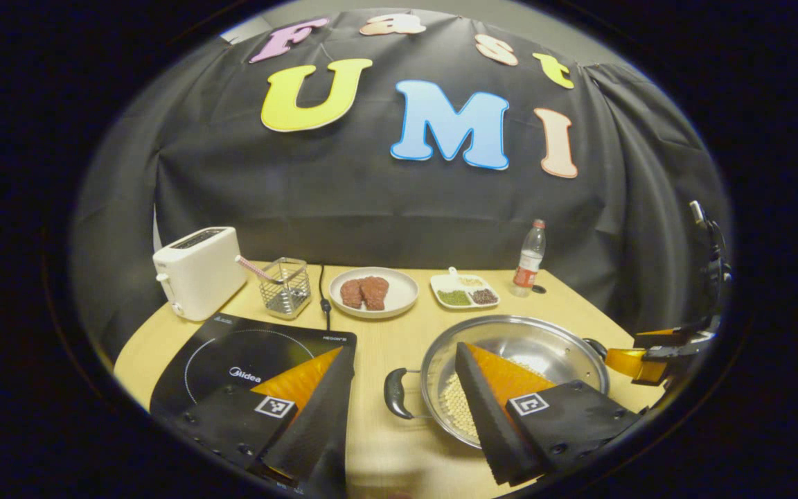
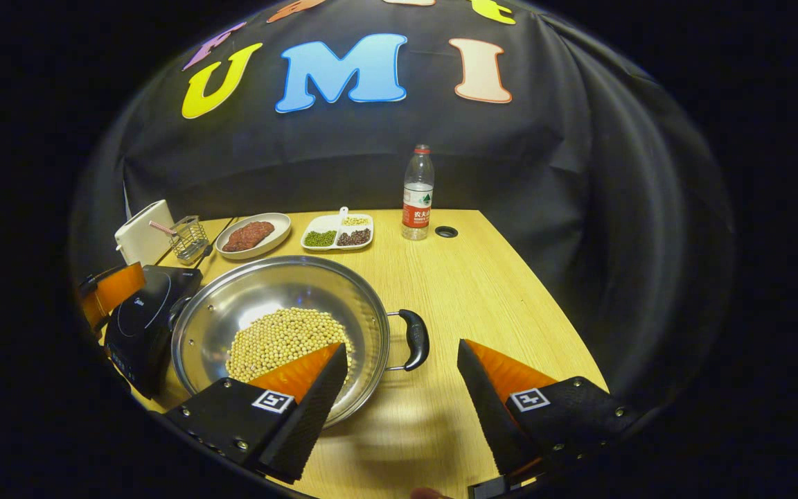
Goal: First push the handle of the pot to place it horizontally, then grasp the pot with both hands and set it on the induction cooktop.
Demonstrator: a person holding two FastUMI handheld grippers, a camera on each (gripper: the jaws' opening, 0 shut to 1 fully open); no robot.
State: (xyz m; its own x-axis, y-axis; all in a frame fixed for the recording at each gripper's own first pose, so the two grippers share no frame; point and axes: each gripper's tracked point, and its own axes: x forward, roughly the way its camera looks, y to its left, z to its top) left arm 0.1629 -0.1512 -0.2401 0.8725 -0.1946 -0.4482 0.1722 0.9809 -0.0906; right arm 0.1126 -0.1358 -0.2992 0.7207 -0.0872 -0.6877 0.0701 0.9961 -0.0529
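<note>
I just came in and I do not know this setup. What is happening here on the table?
A person holds a gripper in each hand over a wooden table. Both grippers are open, and neither touches anything. The left gripper brackets the left handle of a steel pot holding pale beans; the right gripper brackets the right handle. The pot rests on the table beside the induction cooktop, not yet on it.

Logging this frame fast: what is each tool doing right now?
Left tool: open, holding nothing, straddling the pot's left handle.
Right tool: open, holding nothing, straddling the right handle.
</note>
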